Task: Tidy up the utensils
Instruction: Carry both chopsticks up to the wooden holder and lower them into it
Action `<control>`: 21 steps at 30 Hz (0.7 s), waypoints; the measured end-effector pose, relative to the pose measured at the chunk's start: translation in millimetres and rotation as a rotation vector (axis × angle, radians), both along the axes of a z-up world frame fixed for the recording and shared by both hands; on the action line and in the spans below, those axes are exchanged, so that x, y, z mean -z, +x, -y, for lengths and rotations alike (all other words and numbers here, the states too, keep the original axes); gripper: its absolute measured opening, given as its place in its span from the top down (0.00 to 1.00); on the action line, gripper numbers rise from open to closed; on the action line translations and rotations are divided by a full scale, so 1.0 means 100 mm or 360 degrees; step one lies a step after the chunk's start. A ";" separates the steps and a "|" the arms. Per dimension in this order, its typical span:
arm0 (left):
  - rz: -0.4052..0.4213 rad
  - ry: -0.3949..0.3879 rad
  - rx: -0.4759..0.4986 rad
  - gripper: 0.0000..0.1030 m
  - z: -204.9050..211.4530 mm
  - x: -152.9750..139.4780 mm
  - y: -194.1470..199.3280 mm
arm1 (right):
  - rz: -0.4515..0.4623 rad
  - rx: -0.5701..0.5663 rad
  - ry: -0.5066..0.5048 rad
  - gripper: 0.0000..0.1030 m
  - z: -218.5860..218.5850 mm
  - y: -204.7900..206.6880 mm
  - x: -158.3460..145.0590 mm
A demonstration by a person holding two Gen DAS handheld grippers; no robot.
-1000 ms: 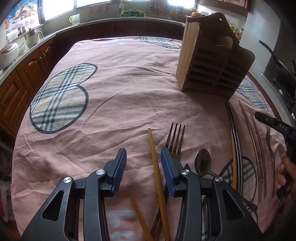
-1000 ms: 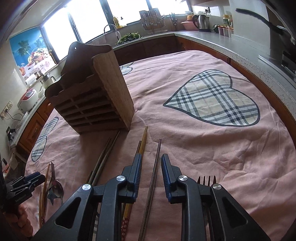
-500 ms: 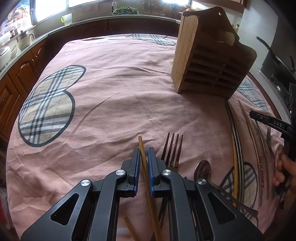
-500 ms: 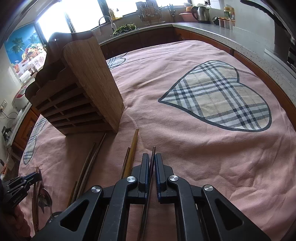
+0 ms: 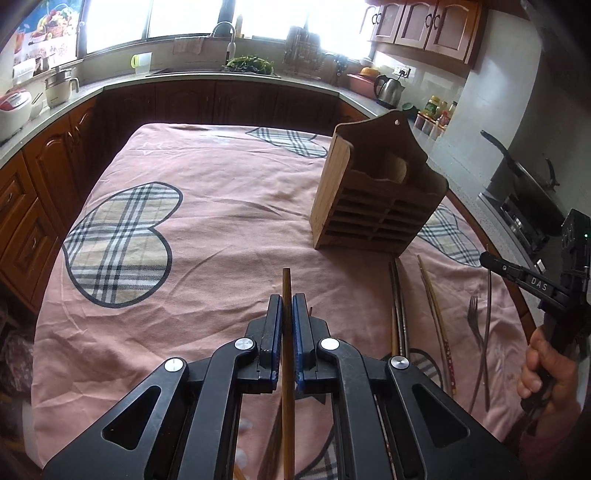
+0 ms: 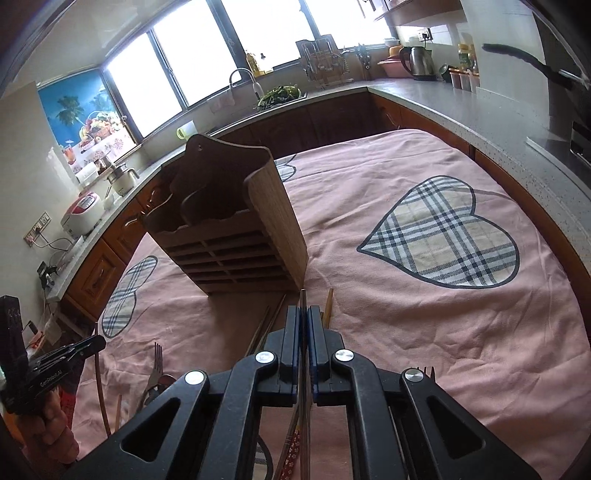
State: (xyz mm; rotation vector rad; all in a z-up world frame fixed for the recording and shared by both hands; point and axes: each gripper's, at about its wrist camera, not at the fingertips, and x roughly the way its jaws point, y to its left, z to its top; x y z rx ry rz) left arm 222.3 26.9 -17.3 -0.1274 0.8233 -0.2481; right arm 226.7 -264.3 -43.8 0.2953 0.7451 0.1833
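Wooden chopstick (image 5: pixel 286 291) lifted; metal chopstick (image 6: pixel 303 301) lifted.

This is a home kitchen. A grey speckled stone countertop (image 6: pixel 461 110) runs around the room above dark reddish-brown wooden base cabinets (image 5: pixel 33 206), and pale pink panelled wall cupboards (image 5: pixel 424 26) hang in one corner. Beneath a wide bright window (image 6: pixel 207 48) stands a curved chrome sink tap (image 5: pixel 225 33) with a heap of green vegetables (image 5: pixel 249 63) beside it. A shiny steel electric kettle (image 5: pixel 388 88), a white and red rice cooker (image 6: pixel 83 218) and a wire dish-drying rack (image 6: pixel 325 62) stand on the counter. In the middle, a pink cloth with plaid heart patches (image 5: pixel 221 206) covers a table.
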 end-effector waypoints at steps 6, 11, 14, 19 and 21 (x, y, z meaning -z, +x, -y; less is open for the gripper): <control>0.0108 -0.0046 -0.0007 0.95 -0.05 -0.28 -0.15 | 0.0111 -0.0021 0.0005 0.96 -0.03 -0.18 -0.28; 0.0181 -0.0070 -0.0017 0.95 -0.08 -0.46 -0.26 | 0.0195 -0.0022 0.0016 0.96 -0.02 -0.30 -0.50; 0.0213 -0.0090 -0.0023 0.95 -0.09 -0.53 -0.29 | 0.0244 -0.0021 0.0018 0.96 -0.03 -0.35 -0.61; 0.0273 -0.0125 -0.0038 0.95 -0.11 -0.66 -0.31 | 0.0309 -0.0022 0.0023 0.96 -0.04 -0.39 -0.75; 0.0301 -0.0142 -0.0045 0.95 -0.11 -0.71 -0.29 | 0.0339 -0.0018 0.0034 0.96 -0.03 -0.40 -0.81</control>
